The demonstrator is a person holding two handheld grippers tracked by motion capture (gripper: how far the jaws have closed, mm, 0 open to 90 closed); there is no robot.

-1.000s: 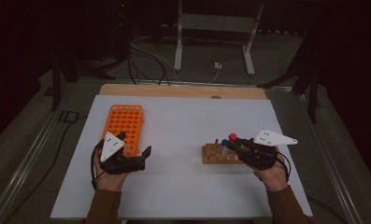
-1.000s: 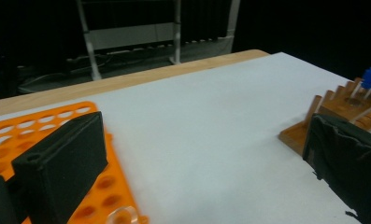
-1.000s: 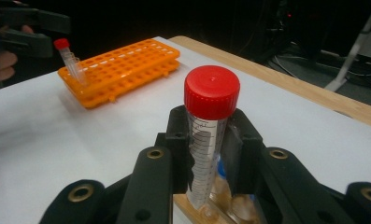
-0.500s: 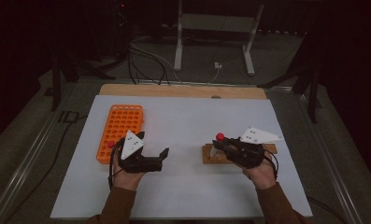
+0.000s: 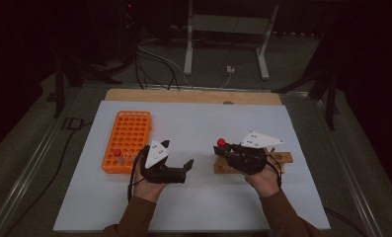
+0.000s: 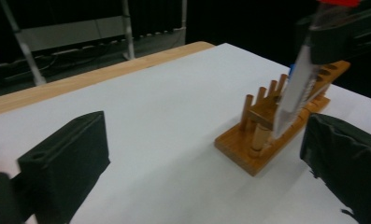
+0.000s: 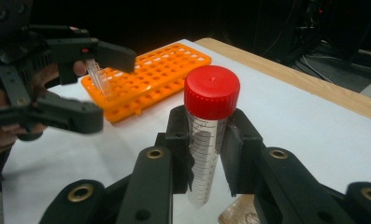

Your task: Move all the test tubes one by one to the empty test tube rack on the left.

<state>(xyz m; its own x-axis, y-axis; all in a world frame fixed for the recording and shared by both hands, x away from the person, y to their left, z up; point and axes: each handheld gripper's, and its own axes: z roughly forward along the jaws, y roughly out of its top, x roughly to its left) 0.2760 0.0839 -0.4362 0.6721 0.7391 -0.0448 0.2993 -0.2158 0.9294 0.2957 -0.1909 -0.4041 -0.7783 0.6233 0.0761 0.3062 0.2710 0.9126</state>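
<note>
Where the right gripper (image 7: 206,154) clamps it, the clear, graduated tube (image 7: 206,154) wears a red cap.

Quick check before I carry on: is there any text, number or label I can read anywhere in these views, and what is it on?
No text can be read.
The red-capped tube in the right gripper bears printed graduation lines and small marks, too blurred to read.
The orange rack and wooden stand show no lettering.
</note>
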